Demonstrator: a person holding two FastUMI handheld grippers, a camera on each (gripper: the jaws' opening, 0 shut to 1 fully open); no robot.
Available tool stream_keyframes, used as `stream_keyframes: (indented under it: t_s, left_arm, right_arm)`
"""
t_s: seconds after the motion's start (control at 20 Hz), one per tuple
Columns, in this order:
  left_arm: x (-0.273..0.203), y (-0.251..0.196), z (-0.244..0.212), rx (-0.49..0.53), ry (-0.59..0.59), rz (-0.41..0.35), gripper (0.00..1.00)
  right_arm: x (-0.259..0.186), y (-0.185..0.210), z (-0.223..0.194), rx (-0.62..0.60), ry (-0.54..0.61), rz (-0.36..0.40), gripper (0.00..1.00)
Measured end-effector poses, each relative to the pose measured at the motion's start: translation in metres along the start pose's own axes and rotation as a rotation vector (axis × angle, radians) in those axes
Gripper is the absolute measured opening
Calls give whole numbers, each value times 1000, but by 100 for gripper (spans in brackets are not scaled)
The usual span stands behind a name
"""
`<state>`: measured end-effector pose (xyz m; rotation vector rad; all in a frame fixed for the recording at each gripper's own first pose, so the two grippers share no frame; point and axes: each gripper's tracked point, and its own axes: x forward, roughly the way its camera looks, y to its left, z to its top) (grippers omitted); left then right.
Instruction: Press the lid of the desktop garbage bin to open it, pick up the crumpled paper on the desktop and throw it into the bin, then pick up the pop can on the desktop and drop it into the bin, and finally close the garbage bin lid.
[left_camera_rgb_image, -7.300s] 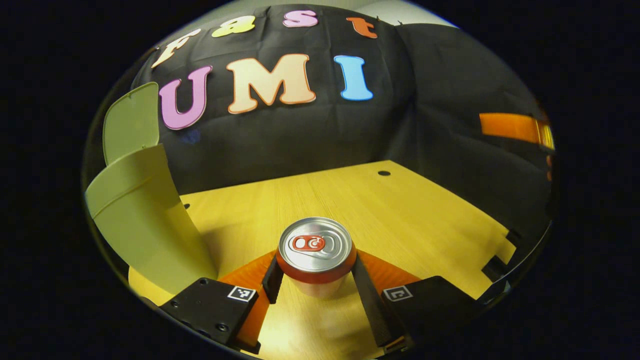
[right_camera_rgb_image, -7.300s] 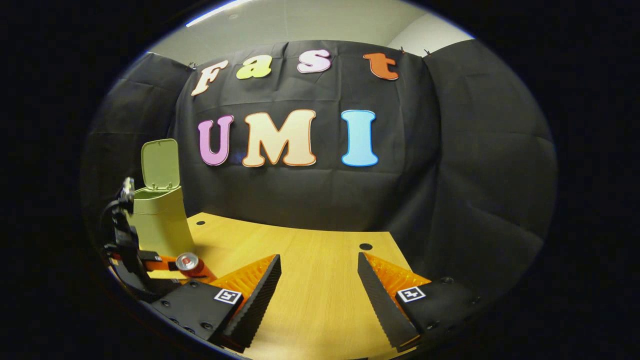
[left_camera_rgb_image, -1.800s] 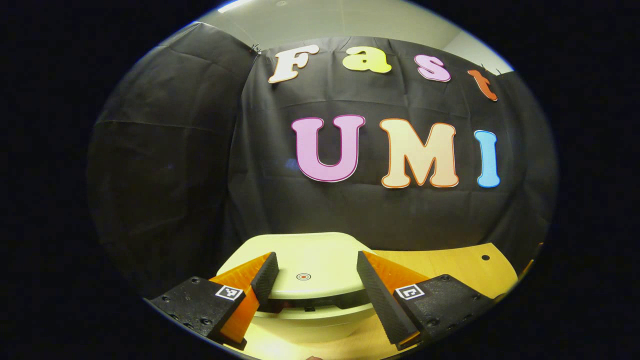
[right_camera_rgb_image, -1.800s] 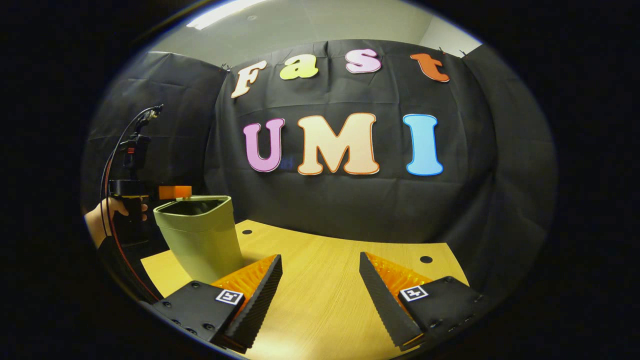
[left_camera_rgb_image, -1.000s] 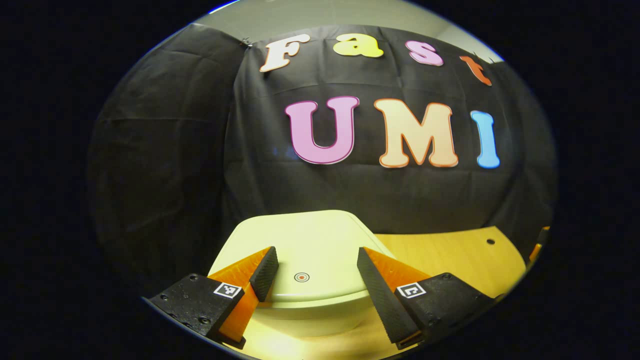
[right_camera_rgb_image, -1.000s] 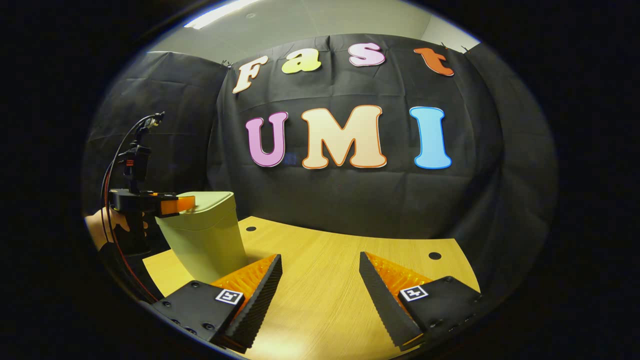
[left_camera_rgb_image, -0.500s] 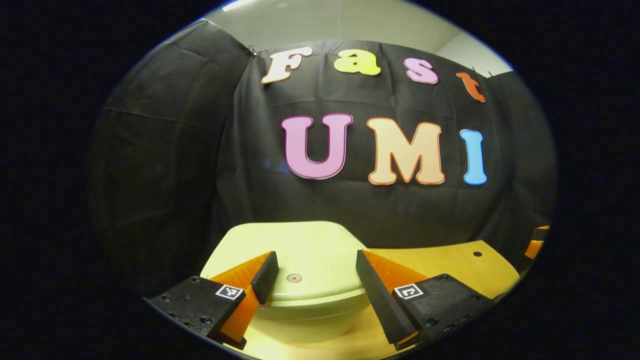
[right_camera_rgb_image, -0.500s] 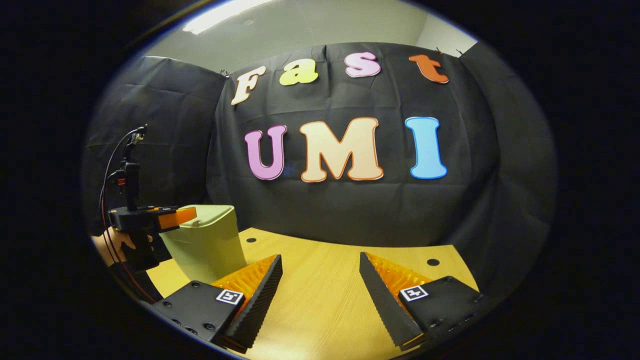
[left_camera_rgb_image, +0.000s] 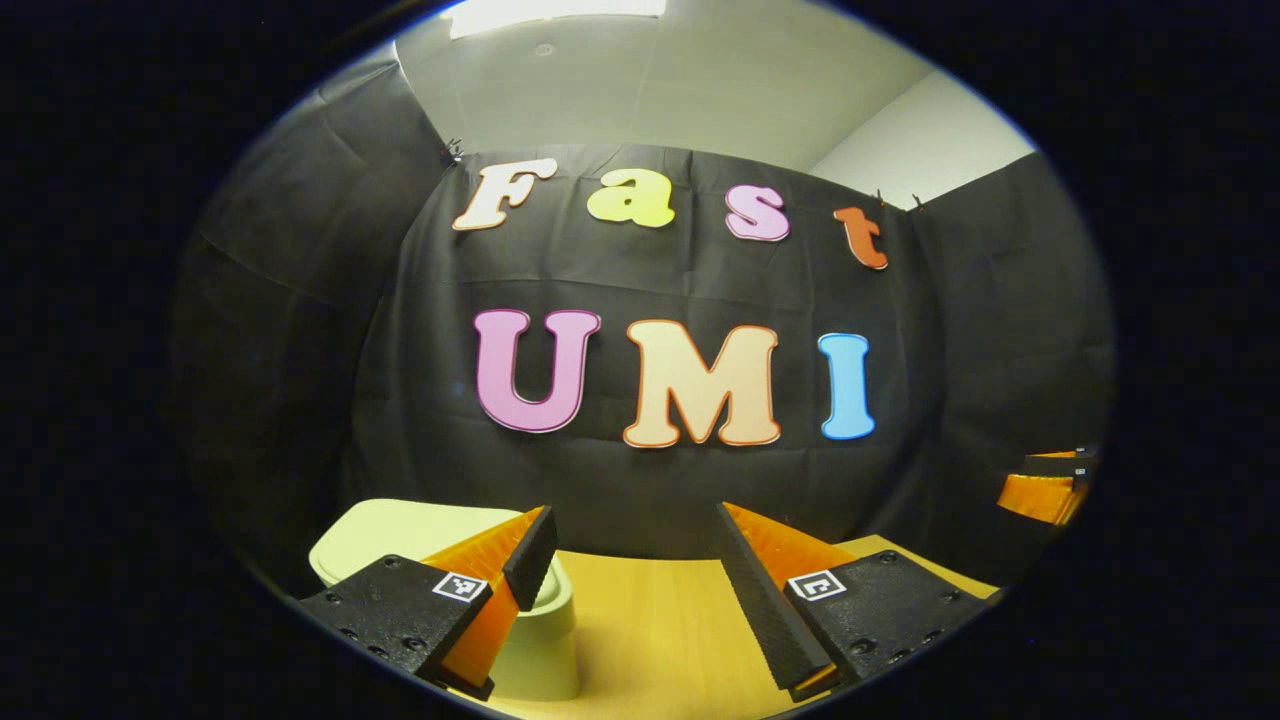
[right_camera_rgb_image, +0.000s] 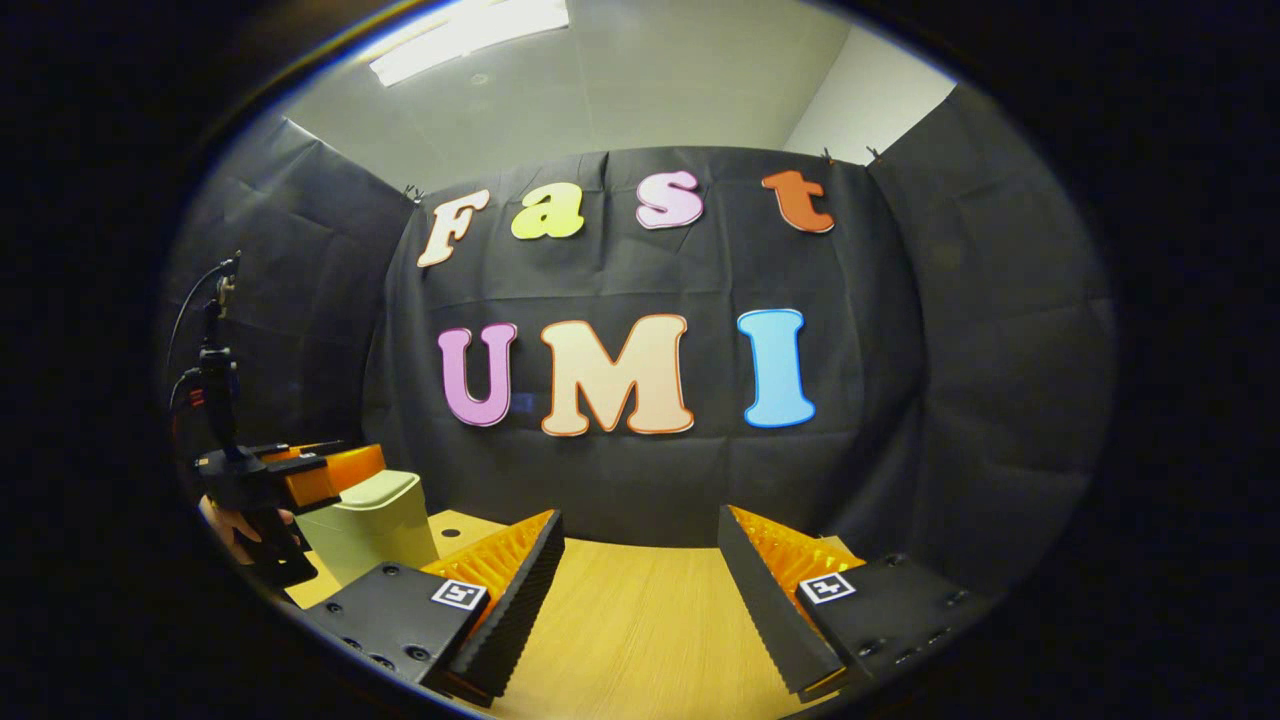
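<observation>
Bin (left_camera_rgb_image: 420, 530), lid down, sat below-left of left gripper (left_camera_rgb_image: 630, 570); both grippers' jaws apart, empty; right gripper (right_camera_rgb_image: 640, 575) over desk (right_camera_rgb_image: 640, 630).

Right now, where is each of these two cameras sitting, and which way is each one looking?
Left gripper view: rides on the left claw, facing the black cloth wall over the wooden table; its open fingers show, the closed green bin low left.
Right gripper view: rides on the right claw, facing the same wall; its open fingers show, and the left claw and a hand beside the bin.
Shared: wall, table, bin, and each other's claw.
</observation>
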<state>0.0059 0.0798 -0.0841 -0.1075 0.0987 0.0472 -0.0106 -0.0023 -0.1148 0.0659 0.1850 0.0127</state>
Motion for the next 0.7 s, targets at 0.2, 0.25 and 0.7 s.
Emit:
stream_keyframes:
  t_s: [0.2, 0.25, 0.7]
  left_arm:
    - [-3, -24, -5, -8, 25, -45, 93]
    - [-5, -29, -6, -2, 28, -54, 93]
    - [-15, -56, 3, 44, 13, -123, 92]
  right_arm:
    - [-8, -10, 5, 16, -14, -24, 97]
    - [-9, -13, 7, 16, -19, -28, 97]
    - [-14, -18, 22, 32, -66, -33, 97]
